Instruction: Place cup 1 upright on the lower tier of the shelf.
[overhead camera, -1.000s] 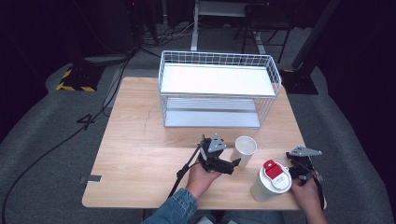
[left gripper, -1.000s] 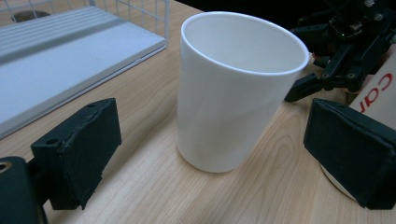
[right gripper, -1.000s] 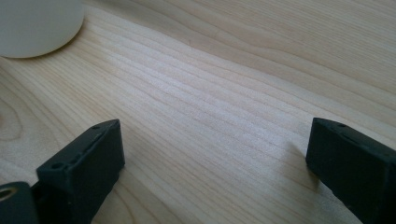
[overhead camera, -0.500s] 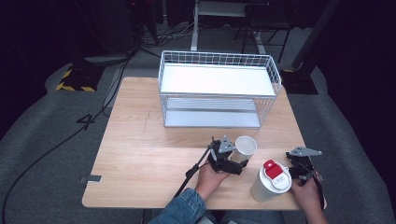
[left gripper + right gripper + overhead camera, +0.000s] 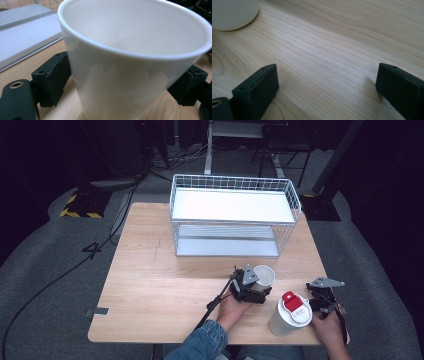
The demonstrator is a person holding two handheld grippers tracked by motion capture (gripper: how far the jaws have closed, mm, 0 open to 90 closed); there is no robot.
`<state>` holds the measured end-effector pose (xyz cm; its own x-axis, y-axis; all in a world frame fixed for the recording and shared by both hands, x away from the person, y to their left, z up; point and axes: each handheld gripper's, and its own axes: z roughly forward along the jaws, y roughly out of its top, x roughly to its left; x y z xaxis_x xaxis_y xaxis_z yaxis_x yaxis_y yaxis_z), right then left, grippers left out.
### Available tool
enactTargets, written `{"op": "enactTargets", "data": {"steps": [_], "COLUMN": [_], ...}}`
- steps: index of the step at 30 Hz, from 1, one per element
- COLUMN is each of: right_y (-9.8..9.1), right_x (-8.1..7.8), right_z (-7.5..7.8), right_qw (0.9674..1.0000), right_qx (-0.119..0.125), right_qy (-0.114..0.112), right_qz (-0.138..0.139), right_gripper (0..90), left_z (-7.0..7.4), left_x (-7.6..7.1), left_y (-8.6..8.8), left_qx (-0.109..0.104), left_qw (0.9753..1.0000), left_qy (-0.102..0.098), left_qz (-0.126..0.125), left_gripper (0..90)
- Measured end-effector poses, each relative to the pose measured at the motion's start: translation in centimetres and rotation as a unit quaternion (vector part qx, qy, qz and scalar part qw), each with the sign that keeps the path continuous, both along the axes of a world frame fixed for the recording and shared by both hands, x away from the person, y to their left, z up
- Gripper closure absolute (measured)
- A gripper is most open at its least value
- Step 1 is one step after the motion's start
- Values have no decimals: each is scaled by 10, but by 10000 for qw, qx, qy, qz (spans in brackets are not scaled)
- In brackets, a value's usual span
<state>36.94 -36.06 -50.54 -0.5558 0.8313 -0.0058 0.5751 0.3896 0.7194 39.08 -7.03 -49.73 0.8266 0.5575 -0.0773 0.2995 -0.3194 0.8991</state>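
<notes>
Denim covers the person's left forearm at the near edge of the counter. Just beyond it, the left gripper sits around a white paper cup that stands upright on the wood, near the middle of the counter's right half. In the left gripper view the cup is between both black pads, which appear to press on its wall, though the contact on the far pad is partly hidden; the jaws have just been closing on it. To the right, near the front edge, stands a taller white cup with a red-tabbed lid. Just beside it the right gripper rests low over bare wood, jaws wide apart with nothing between them. Farther back, a white wire rack with two shelves stands on the counter.
</notes>
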Motion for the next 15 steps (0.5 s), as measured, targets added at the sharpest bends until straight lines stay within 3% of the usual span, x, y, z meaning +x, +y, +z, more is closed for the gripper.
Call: {"op": "enactTargets", "data": {"steps": [15], "right_y": [0], "right_x": [0], "right_z": [0], "right_qw": [10000], "right_qx": [5], "right_qy": [-8], "right_qz": [6], "right_gripper": [55], "left_z": [0], "left_x": [-2], "left_y": [-1], "left_qx": [72], "left_qw": [9999], "left_qy": [-74], "left_qz": [-20], "left_gripper": [220]}}
